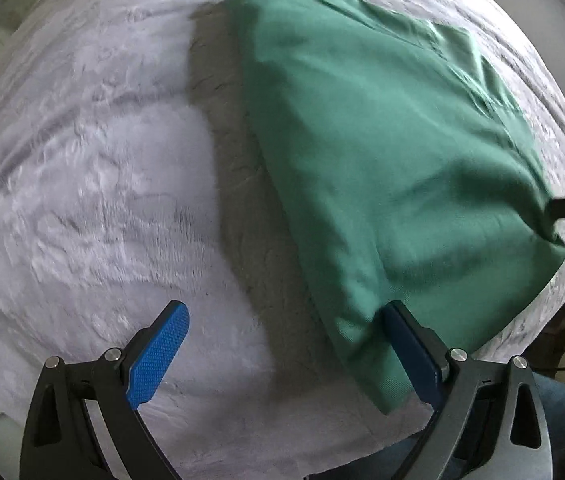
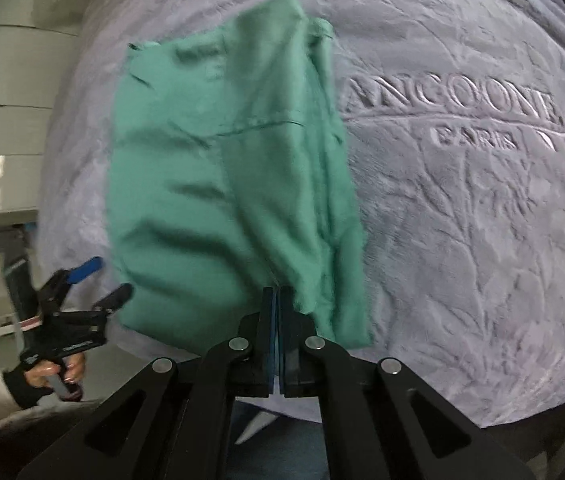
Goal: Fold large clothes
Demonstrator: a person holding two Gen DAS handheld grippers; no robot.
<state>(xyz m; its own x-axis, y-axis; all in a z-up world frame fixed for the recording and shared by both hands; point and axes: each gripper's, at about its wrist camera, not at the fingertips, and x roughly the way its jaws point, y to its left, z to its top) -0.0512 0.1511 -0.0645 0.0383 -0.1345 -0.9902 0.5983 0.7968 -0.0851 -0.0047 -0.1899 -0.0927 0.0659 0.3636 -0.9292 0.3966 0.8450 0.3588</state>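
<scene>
A folded green garment (image 1: 382, 152) lies on a pale embossed blanket (image 1: 82, 200), its long axis running from 11 to 5 o'clock in the left wrist view. The right gripper (image 2: 277, 300) is clamped on its near edge; the left gripper (image 1: 282, 320) stands spread wide at the near corner, gripping nothing.
</scene>
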